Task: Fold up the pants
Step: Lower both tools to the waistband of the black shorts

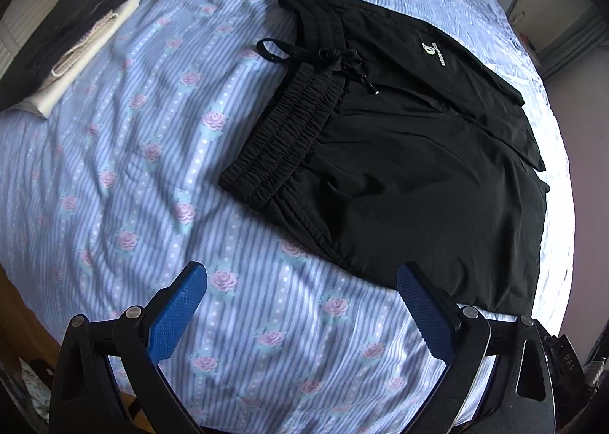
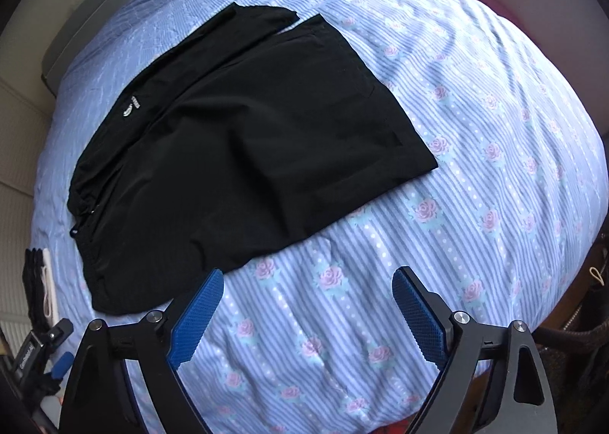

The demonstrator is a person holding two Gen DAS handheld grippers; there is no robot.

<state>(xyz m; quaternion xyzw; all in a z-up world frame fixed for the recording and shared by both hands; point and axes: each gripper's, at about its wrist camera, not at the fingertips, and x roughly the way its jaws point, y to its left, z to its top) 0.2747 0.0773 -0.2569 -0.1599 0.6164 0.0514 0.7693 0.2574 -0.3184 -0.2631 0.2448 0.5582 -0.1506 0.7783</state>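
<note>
Black pants (image 1: 411,152) lie folded on the bed, with the elastic waistband (image 1: 281,137) toward the left and a white logo (image 1: 432,53) on the far side. They also show in the right wrist view (image 2: 243,152), left of centre. My left gripper (image 1: 300,289) is open and empty, hovering above the sheet just short of the pants' near edge. My right gripper (image 2: 308,293) is open and empty, above the sheet near the pants' near corner. The left gripper (image 2: 45,350) shows at the lower left of the right wrist view.
The bed is covered by a blue striped sheet with pink roses (image 1: 152,175). A stack of folded black and cream clothes (image 1: 64,49) lies at the far left of the bed, also seen in the right wrist view (image 2: 42,285). Wooden bed edge at lower left (image 1: 15,319).
</note>
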